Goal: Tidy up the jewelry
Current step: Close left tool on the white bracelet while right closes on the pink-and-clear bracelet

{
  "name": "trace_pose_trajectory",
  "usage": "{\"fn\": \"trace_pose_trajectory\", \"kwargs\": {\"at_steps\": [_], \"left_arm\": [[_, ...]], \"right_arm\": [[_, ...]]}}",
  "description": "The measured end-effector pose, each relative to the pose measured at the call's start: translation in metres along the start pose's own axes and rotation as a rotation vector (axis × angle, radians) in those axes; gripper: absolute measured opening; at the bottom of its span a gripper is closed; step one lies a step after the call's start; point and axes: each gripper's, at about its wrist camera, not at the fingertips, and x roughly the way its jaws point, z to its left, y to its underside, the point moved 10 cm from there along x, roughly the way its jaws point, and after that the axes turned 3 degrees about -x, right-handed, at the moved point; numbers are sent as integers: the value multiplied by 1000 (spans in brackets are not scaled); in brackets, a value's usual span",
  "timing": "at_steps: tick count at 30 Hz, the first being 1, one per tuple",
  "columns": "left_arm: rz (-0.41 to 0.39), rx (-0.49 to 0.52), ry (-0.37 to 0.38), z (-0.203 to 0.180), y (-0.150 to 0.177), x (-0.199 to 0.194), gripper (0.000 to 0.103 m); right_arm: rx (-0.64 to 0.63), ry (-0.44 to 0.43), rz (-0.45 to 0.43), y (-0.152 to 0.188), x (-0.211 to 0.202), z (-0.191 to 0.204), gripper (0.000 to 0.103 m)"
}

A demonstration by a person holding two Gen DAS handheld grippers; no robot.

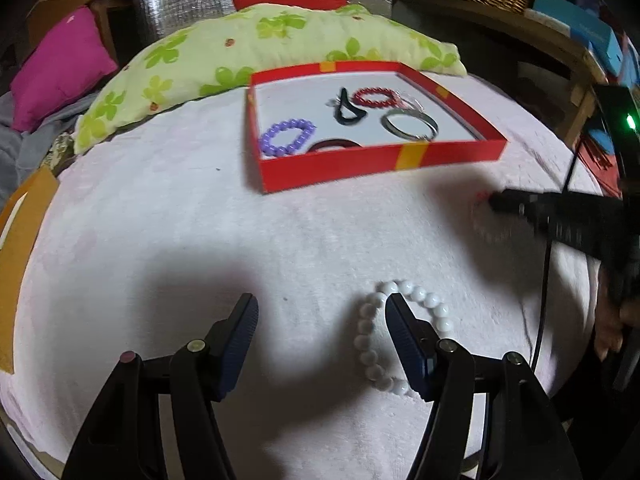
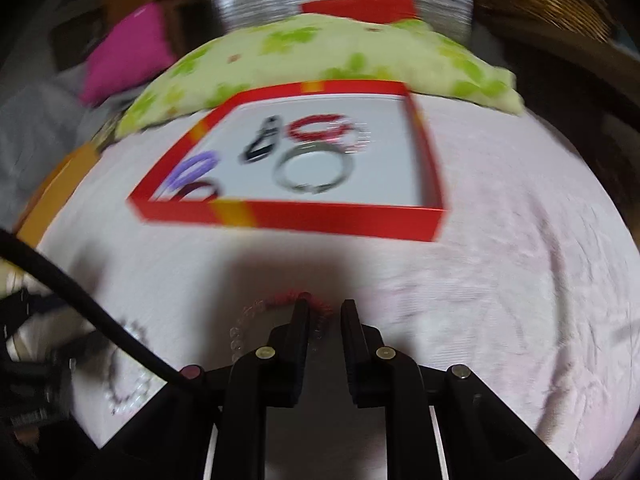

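Fingers of the left hand-held gripper (image 1: 322, 312) are spread wide apart low over the pale pink towel (image 1: 200, 240) that covers the bed. Its right finger (image 1: 404, 340) is set inside the loop of a white bead bracelet (image 1: 366, 340), which lies flat on the towel near the near edge; nothing is clamped.

The right hand-held gripper (image 2: 325, 312) is seen with a narrow gap between its fingers. Its left finger (image 2: 301, 320) is placed at or on a blurred bracelet of clear and red beads (image 2: 280, 304) lying on the towel. Whether that bracelet is pinched cannot be told, because of motion blur.

Farther out, toward the far edge of the towel, a shallow red box (image 1: 360, 162) with yellow stripes is found, its white floor open to view. Inside it are seen a purple bead bracelet (image 1: 286, 136) at the near left corner, a dark red band (image 1: 336, 145) against the near wall, a black hair tie (image 1: 350, 112) in the middle, a red bead bracelet (image 1: 376, 97) toward the far right, and a silver bangle (image 1: 410, 124) just in front of it.

Behind the box, a green floral pillow (image 1: 240, 56) is laid along the far edge, with a magenta cushion (image 1: 60, 68) off to the left.
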Motion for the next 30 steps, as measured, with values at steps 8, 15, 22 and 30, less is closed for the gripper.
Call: {"fn": "trace_pose_trajectory", "kwargs": {"at_steps": [8,15,22,30], "left_arm": [[29,61,-17,-11,6,11,67],[6,76,-43,-11,-6,22,67],[-38,44,-55,-9,-35,32,45],[-57,-79,-16,6,-42,22,57]], "right_arm": [[97,-110,17,4,-7,-21,22],[139,-182,20,7,-12,-26,28],[145,-217,24,9,-16,-22,51],[99,-223,-9,4,-22,-11,54]]}}
